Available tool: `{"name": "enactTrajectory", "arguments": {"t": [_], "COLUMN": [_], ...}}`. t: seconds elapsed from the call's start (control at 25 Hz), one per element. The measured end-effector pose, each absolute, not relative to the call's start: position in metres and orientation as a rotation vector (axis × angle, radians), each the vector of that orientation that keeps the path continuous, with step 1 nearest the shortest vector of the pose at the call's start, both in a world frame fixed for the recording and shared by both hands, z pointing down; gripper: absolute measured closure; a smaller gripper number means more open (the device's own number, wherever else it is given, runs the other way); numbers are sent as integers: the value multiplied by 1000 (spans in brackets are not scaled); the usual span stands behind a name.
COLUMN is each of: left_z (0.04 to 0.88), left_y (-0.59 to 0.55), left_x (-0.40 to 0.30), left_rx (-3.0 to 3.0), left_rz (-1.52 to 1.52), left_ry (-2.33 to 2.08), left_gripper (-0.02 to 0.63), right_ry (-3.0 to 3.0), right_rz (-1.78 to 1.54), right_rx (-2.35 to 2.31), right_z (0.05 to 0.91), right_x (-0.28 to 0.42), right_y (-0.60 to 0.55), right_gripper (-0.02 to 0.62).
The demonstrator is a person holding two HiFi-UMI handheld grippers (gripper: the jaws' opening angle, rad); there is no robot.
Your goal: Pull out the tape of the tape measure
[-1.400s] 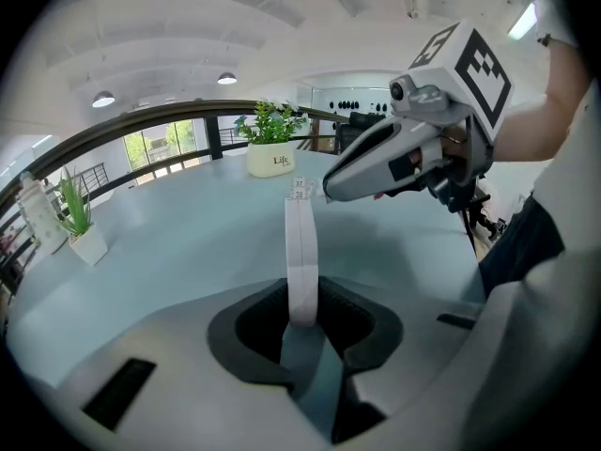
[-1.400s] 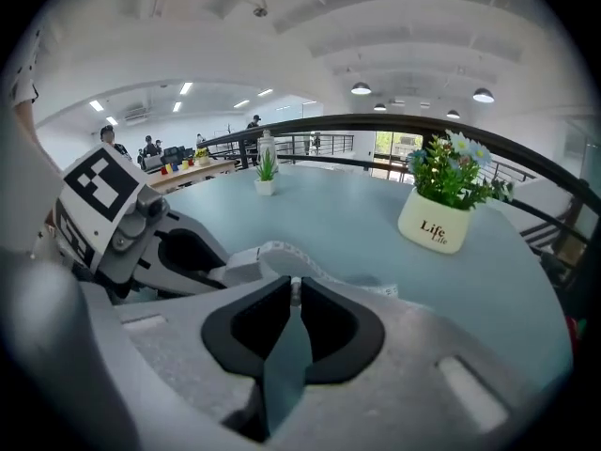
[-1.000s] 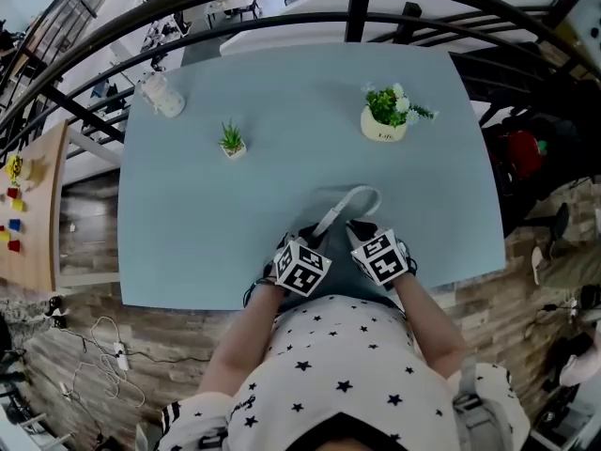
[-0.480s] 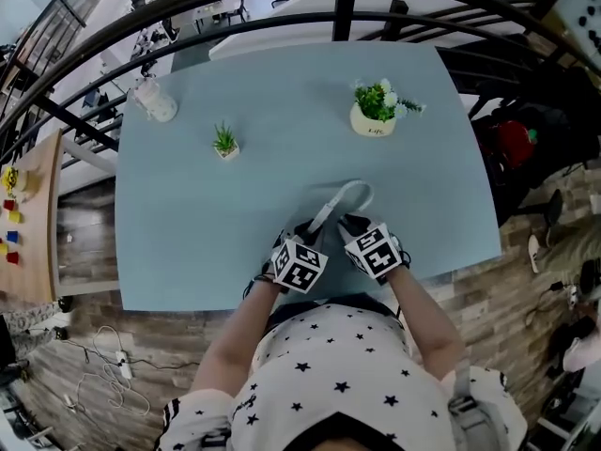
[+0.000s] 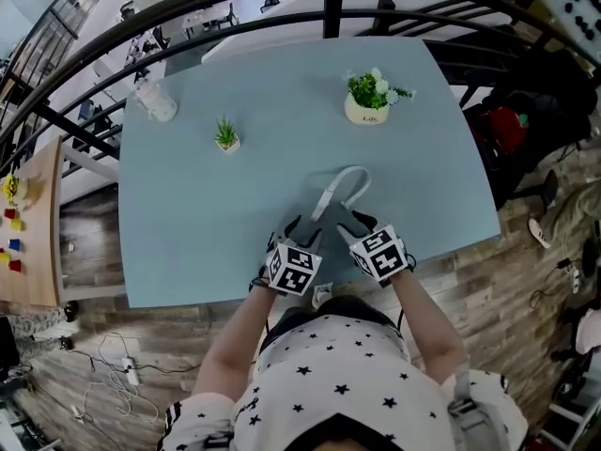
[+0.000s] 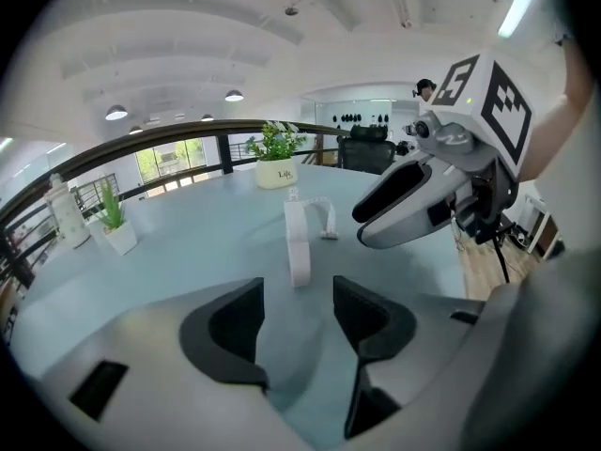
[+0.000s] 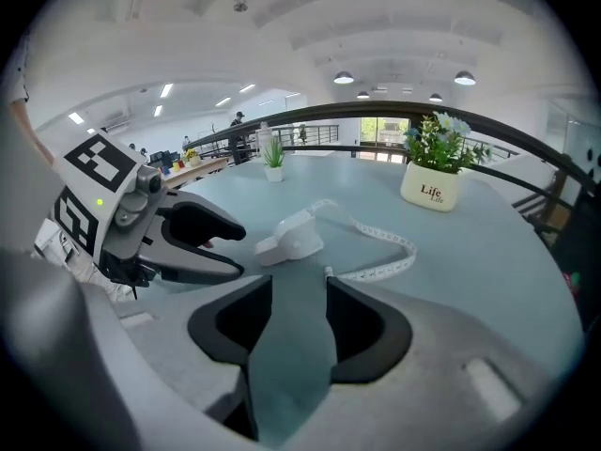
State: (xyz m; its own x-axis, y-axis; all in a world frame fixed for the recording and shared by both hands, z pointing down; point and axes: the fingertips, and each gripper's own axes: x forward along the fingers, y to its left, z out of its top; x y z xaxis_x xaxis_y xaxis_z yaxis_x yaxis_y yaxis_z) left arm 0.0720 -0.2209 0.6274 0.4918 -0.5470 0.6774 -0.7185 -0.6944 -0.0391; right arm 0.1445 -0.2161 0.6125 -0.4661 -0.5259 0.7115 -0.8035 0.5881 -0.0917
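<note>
A white tape measure case (image 5: 322,207) lies on the blue table (image 5: 207,214). Its white tape (image 5: 352,175) is drawn out in a loop, and the tape's end (image 7: 329,272) rests on the table beside the case. My left gripper (image 5: 297,228) sits just short of the case (image 6: 298,244), its jaws opening with only bare table between them. My right gripper (image 5: 351,222) is just short of the tape's end, jaws also opening and holding nothing. Each gripper shows in the other's view: the right gripper (image 6: 413,195) and the left gripper (image 7: 192,242).
A white pot of flowers (image 5: 367,101) stands at the back right, a small green plant (image 5: 226,137) at the back left, and a pale bottle (image 5: 157,100) near the far left corner. A black railing (image 5: 329,7) runs behind the table. The table's near edge is under my hands.
Both grippers have let go and drawn back a little toward the near edge. The case and the tape's end now lie free on the table. The camera has shifted slightly.
</note>
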Motion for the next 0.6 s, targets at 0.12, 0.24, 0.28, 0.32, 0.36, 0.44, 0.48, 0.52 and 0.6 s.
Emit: {"name": "enactTrajectory", "arguments": {"t": [0.12,0.24,0.28,0.32,0.36,0.44,0.48,0.52,0.6], "left_z": [615,605,602,599,595,587,583,579,572], "left_y": [-203,-181,-174,-166,-158,-139,-129,-119,-100], "left_x": [58,37,30,23,18,8,3,-1,-8], "left_rx": [2470,2450,2446,2442,2436,2432,2431,2429,2425], "left_rz": [891,807,786,768,750,712,696,683,650], "left_ry": [-1132,-1171,-1182,-1190,-1197,-1207,-1211,-1212,-1214], "left_gripper": [394,394,394,394,394,396,394,395,396], "right_ry": [-2191,-2224,-2232,-2240,-2249,-2270,-2282,-2293,-2315], "right_rz": [583,613,612,608,604,595,589,582,563], "right_rx": [1120,1169,1179,1187,1191,1198,1200,1203,1210], "right_z": [605,597,594,591,587,578,573,569,559], "right_x": [143,132,126,121,115,103,96,90,79], "right_y": [-198,-177,-170,-163,-155,-138,-129,-120,-103], "right_gripper": [431,431,431,431,431,431,431,431,431]}}
